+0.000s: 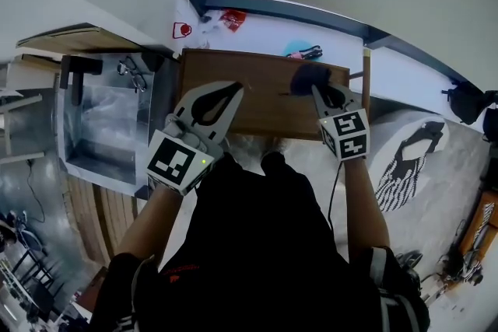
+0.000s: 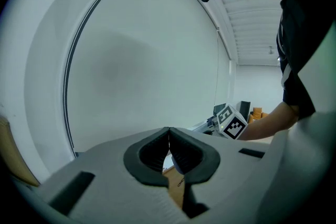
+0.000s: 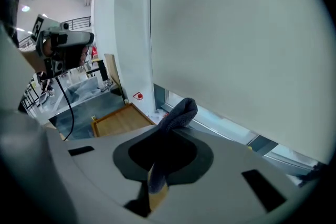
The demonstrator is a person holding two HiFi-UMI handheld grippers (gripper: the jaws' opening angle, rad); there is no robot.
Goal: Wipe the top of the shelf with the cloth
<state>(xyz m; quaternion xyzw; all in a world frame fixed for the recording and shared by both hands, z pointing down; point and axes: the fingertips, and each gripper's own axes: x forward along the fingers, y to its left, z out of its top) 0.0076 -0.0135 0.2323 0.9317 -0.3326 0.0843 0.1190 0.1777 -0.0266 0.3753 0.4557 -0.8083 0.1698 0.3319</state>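
Both tongs are closed: our right tongs (image 1: pixel 321 92) pinch the cloth (image 1: pixel 309 78) near the right edge of the shelf (image 1: pixel 264 101); left tongs (image 1: pixel 236 88) empty, bare wood between.

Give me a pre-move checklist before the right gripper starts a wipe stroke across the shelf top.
1. Cloth clamped in the right gripper: ok, jaws shut on it.
2. Cloth over the shelf top: ok, the head view shows it above the right rear part.
3. Cloth pressed onto the wood: cannot tell, no view shows the contact.
4. Left gripper empty: ok, jaws together with nothing between them.
5. Left gripper out of the stroke path: probably not ok, in the head view it overlaps the top's left front part.
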